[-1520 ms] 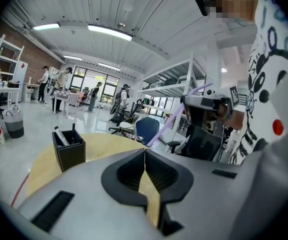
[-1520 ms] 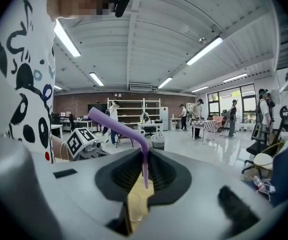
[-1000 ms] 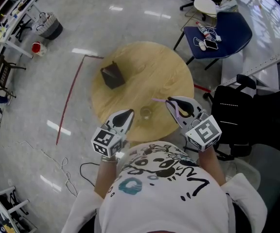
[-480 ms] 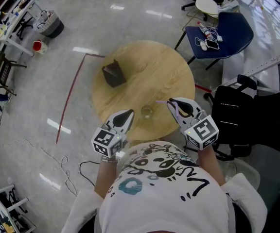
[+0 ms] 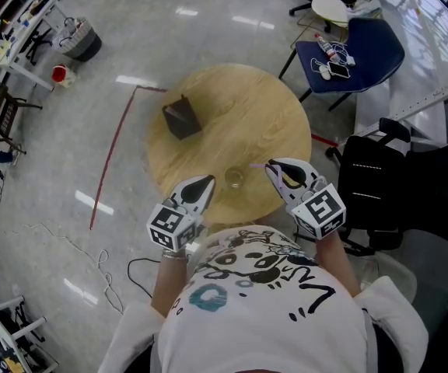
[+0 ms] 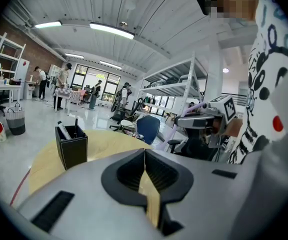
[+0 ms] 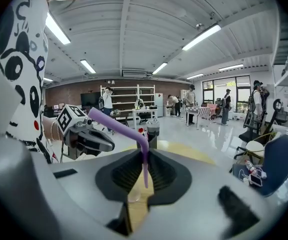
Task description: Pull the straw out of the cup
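Head view and both gripper views. The right gripper (image 7: 144,160) is clenched on the purple straw (image 7: 145,170), with its jaws pressed against the straw's short lower section. That section stands upright along the seam of the jaws and its free end points down. Above the jaws the straw bends, and its long section slants up and to the left, toward the left gripper (image 7: 86,136). The long axis is therefore broken at the bend: the held part is upright and the free part is oblique.

The clear cup (image 7: 134,194) shows low between the right gripper's jaws, below and just left of the straw's lower end. The straw hangs above it, not inside it. In the head view the cup (image 5: 233,179) stands on the near part of the round wooden table (image 5: 263,115), between the two grippers. The straw there is a thin pale line at the right gripper's tip, right of the cup and apart from it.

The left gripper (image 6: 145,154) has its jaws closed together and holds nothing. It hovers over the near edge of the table, left of the cup. A black holder (image 5: 180,120) with pens stands on the far left part of the table, well apart from the cup.
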Motion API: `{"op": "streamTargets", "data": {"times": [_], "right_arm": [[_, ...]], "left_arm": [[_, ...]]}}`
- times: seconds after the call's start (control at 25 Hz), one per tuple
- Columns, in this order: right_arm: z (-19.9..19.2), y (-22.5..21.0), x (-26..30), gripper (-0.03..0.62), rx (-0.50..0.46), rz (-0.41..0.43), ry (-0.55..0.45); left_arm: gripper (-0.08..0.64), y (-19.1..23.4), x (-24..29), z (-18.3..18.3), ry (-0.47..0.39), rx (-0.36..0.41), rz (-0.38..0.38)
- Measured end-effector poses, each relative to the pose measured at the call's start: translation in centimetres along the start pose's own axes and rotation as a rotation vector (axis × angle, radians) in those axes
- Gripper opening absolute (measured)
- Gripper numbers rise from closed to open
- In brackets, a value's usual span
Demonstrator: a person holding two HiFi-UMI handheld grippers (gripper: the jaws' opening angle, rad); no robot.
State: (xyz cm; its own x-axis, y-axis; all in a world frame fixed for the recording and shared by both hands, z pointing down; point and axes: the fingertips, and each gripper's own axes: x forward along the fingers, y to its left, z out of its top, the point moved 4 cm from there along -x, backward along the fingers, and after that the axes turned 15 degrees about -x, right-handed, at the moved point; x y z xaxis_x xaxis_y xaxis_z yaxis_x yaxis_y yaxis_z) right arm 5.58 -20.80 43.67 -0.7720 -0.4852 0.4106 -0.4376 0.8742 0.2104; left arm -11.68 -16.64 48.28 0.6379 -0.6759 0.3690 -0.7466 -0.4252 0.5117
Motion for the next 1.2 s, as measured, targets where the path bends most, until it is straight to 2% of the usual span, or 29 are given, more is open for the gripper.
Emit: {"op": "streamTargets", "data": {"times": [1.2], "right_arm": [[-1.7, 0.1, 1.4, 0.048, -0.029, 0.05, 0.071]], "left_arm": [[0.017, 0.2, 1.3, 0.1, 0.016, -0.014, -0.004]]}}
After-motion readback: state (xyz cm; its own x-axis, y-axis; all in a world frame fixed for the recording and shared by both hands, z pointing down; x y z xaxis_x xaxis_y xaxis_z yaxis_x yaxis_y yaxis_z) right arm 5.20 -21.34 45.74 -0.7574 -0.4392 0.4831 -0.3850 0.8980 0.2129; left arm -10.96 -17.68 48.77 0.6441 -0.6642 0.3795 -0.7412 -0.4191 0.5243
